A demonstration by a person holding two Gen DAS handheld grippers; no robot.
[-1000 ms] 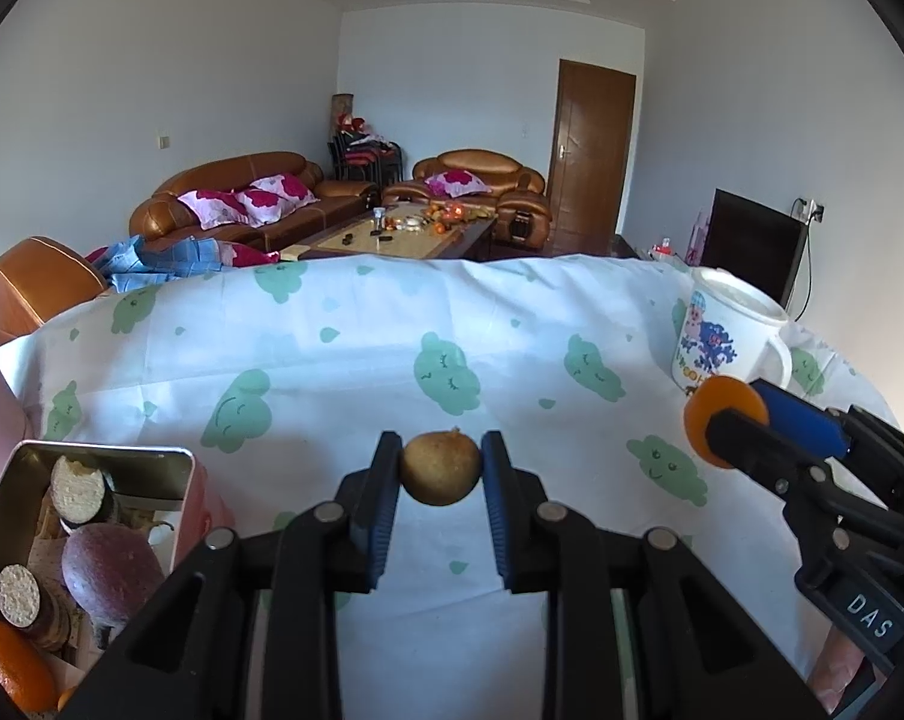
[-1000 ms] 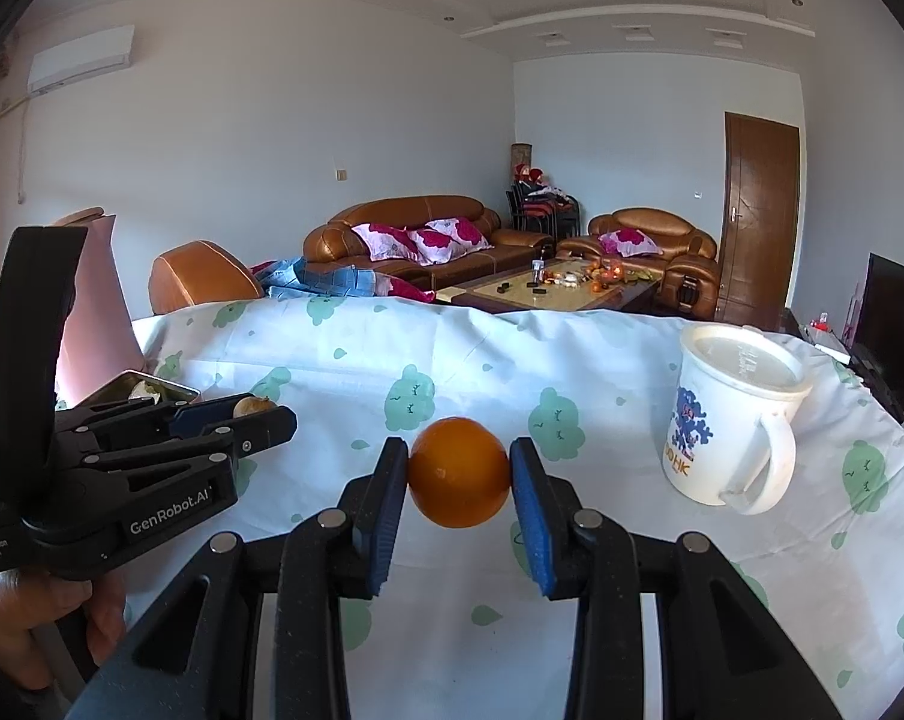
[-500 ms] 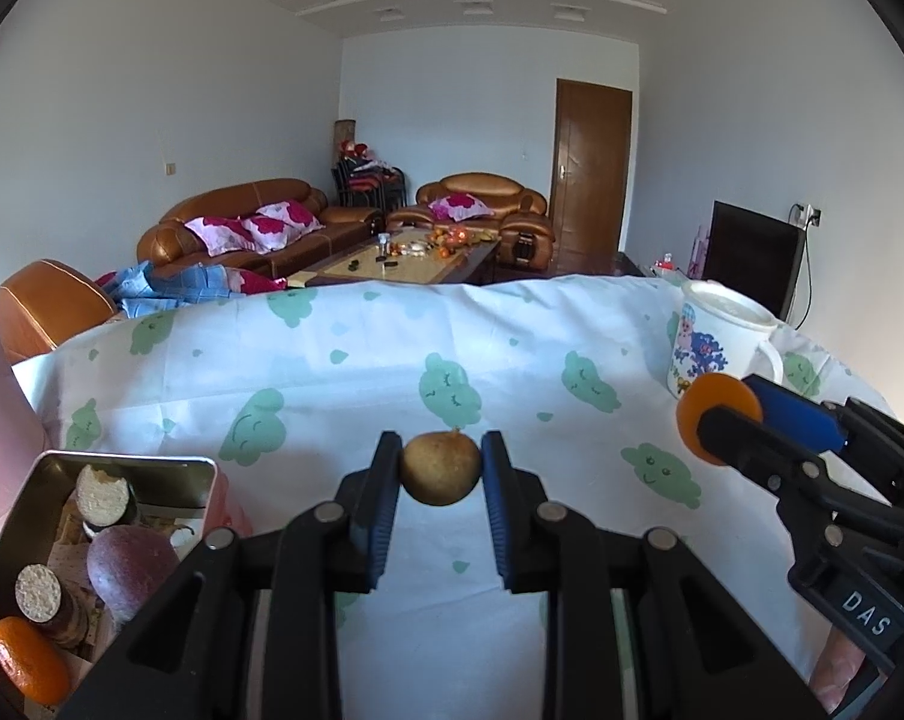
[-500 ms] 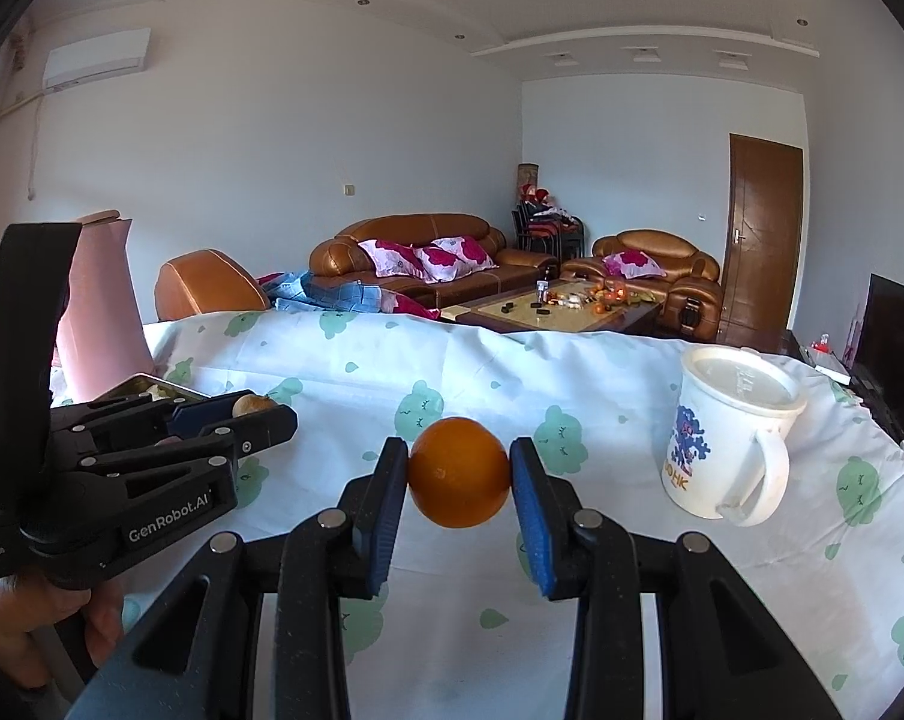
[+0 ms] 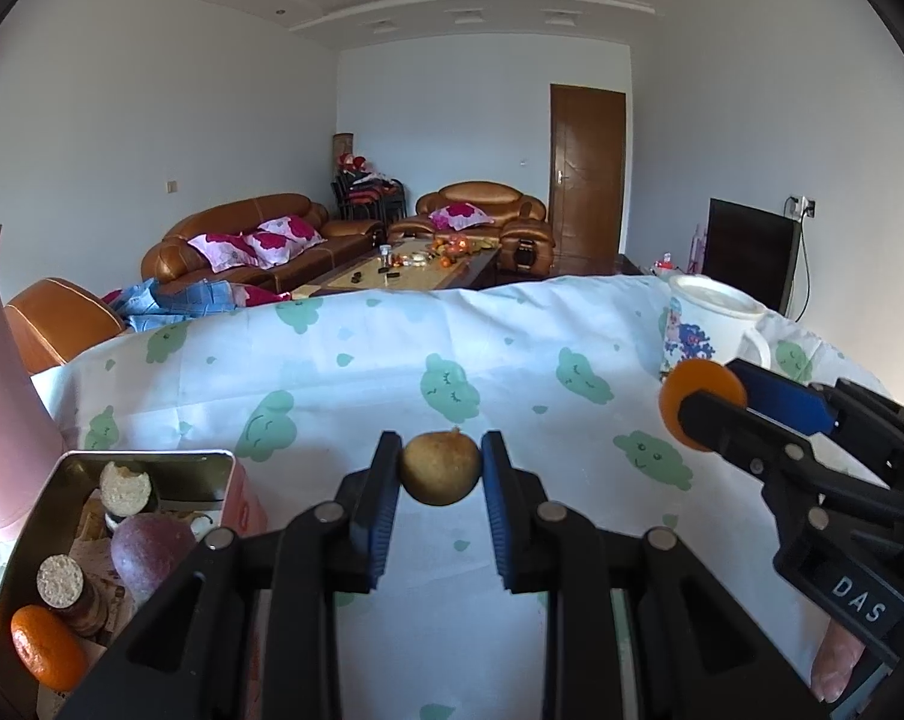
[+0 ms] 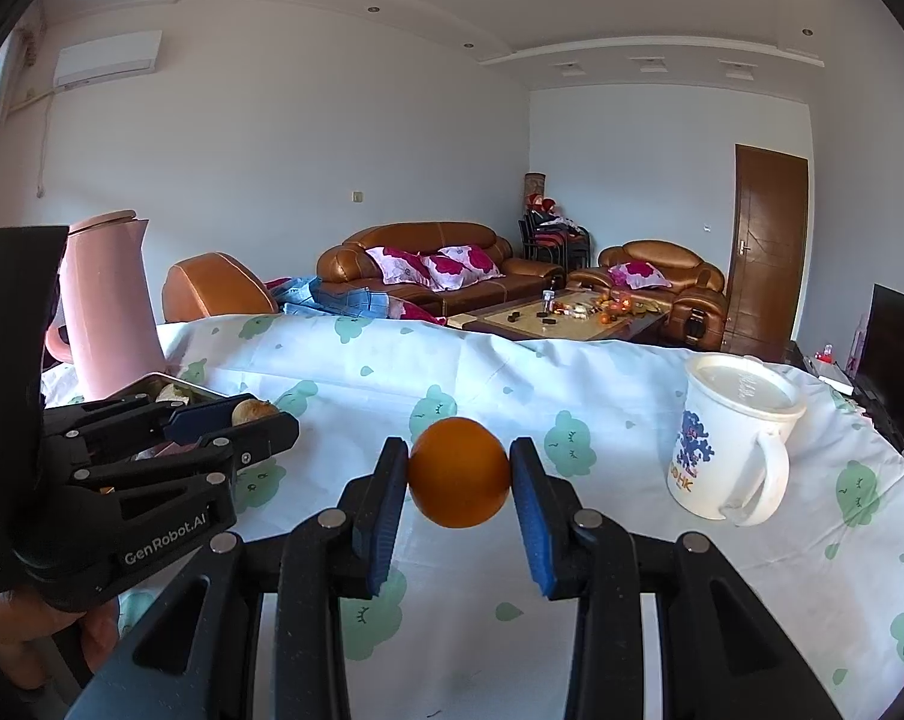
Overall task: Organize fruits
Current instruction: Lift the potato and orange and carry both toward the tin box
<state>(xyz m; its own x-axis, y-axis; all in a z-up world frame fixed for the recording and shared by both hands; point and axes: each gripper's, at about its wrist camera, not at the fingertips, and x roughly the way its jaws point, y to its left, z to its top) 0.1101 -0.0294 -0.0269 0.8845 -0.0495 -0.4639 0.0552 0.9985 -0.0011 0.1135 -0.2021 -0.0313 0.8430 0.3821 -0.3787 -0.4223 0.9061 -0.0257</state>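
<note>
Each claw is pinching a fruit above the tabletop: the left claw (image 5: 440, 469) a small brown fruit (image 5: 440, 468), the right claw (image 6: 457, 473) an orange (image 6: 457, 471). I'd carry them over the open tin (image 5: 146, 461) at the left edge, lower, then release one at a time.

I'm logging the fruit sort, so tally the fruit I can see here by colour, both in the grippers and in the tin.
Orange: 2, the orange in the right gripper and a mandarin in the tin.
Yellow-brown: 1, the small fruit in the left gripper.
Purple: 1, a round fruit in the tin.
Total: 4
</note>
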